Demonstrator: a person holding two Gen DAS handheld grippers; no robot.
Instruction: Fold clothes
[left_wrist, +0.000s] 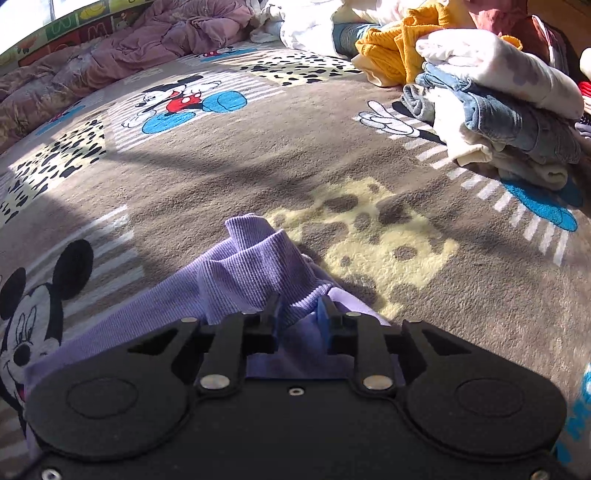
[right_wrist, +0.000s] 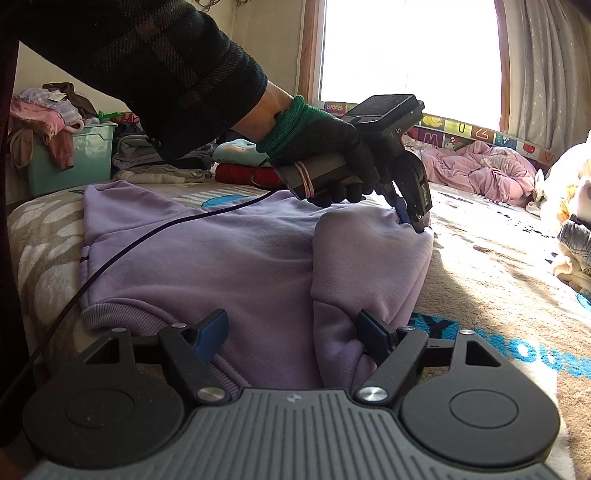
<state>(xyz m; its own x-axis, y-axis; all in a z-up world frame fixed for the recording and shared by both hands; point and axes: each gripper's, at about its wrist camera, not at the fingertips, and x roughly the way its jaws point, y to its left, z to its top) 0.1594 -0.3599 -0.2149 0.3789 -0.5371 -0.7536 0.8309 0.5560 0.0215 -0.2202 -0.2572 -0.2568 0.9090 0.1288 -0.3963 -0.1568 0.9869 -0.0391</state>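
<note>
The patterned blanket (right_wrist: 480, 280) is bearing the lilac sweatshirt (right_wrist: 229, 258), which is lying soft, limp and light, best pinched at its ribbed hems, with the left gripper (left_wrist: 300, 314) clamping a cuff at 12 o'clock and the right gripper (right_wrist: 291, 332) standing spread around a folded sleeve.

Lilac sweatshirt (right_wrist: 229, 258), plain, with ribbed cuff (left_wrist: 255, 266) a shade deeper violet just ahead of the left gripper (left_wrist: 299, 314): black body, blue pads. Right gripper (right_wrist: 291, 332): black arms, blue pads, grey ridged housing. Beneath both: taupe blanket (left_wrist: 295, 155) with cartoon mice in black, white, red and blue, cream patches with black spots, white stripes. Gloved hand (right_wrist: 325, 147) black, green cuff.
</note>
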